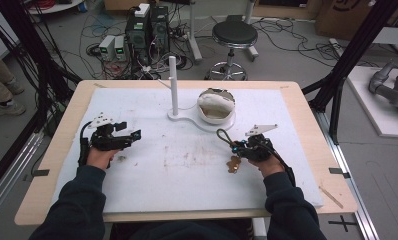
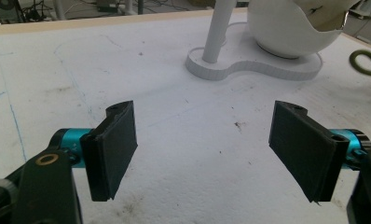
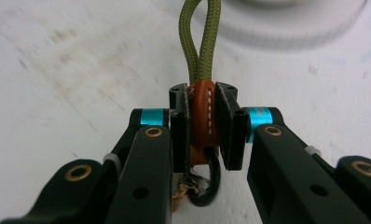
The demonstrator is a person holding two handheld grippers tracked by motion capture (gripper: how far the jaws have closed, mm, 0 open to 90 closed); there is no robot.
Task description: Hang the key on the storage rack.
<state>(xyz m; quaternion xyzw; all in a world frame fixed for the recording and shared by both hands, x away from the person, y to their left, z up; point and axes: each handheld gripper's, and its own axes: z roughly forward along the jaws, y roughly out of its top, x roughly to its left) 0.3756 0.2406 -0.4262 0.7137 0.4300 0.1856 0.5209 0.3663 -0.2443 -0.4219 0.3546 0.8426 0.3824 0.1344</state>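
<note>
Right gripper [image 3: 203, 128]: jaws squeezed tight on the brown leather key strap [image 3: 203, 116] with white stitches.
Strap loop: green woven cord [image 3: 201, 37] sticks out past the jaws.
Strap place: near the white padded table's [image 1: 187, 165] right side.
Left gripper [image 2: 203, 151]: wide open, holding nothing.

keychain [image 3: 203, 116] | brown leather tab, olive cord loop – clamped upright in tool, keys dangling below – above the white mat

Even, shadowless light; blurred closeup backgrounds
</note>
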